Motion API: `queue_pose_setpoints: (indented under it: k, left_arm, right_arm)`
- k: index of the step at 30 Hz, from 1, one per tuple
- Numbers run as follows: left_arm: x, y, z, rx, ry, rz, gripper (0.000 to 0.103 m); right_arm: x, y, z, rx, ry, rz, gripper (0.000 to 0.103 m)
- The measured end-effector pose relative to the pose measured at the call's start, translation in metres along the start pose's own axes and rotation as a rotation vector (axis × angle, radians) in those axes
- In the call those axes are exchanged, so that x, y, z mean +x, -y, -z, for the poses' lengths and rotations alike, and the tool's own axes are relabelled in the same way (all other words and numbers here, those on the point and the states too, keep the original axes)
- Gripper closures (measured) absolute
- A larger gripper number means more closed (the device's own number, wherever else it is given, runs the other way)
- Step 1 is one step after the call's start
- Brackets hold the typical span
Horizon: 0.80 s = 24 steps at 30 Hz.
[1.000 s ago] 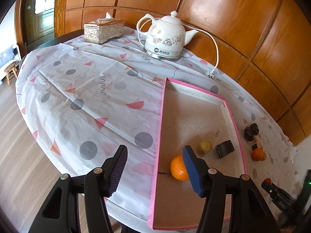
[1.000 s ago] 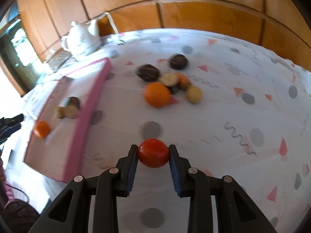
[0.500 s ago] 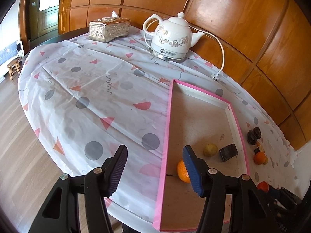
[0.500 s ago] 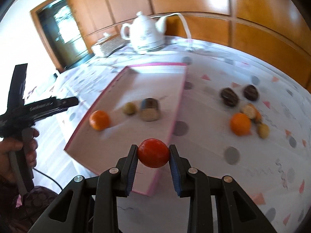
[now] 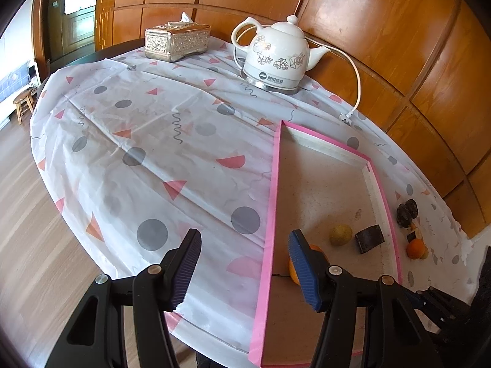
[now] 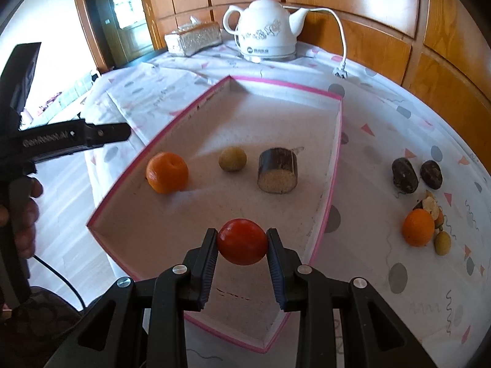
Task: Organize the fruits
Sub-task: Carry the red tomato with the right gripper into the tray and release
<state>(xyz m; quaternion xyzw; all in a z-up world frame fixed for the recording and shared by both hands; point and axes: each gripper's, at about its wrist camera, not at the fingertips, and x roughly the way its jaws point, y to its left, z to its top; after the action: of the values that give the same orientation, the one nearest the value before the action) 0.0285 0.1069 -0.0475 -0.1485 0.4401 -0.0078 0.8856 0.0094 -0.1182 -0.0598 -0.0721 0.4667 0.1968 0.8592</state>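
Observation:
My right gripper [image 6: 242,242] is shut on a red tomato [image 6: 242,241], held above the near end of the pink-rimmed tray [image 6: 336,165]. Inside the tray lie an orange [image 6: 167,172], a small yellowish fruit [image 6: 232,159] and a dark cut cylinder [image 6: 277,170]. To the tray's right on the cloth sit two dark fruits [image 6: 404,174], another orange [image 6: 418,227] and small pieces. My left gripper [image 5: 244,254] hangs open over the tablecloth by the tray's left rim [image 5: 272,202], with nothing between its fingers; it partly hides the orange [image 5: 317,250].
A white kettle [image 6: 266,35] with its cord and a silver tissue box [image 6: 193,37] stand at the table's far side. Wooden wall panels run behind. The left tool [image 6: 64,138] and the hand holding it show at the left edge. Floor lies beyond the table's left edge.
My right gripper swung left with the tomato, from over the bare cloth to above the tray's near end. The left gripper has barely shifted.

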Motion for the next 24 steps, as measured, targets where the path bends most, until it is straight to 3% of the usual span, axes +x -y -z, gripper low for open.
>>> queue_pose_setpoints:
  k: [7,24]
  left_arm:
    - [0.003,0.001,0.001,0.007,-0.009,-0.006,0.043]
    - [-0.001,0.014,0.003,0.045,-0.003,-0.007,0.043]
  right_arm:
    - [0.005,0.007,0.004,0.05,-0.001,-0.001,0.071]
    - [-0.017,0.021,0.008,0.154,0.088,0.003,0.067]
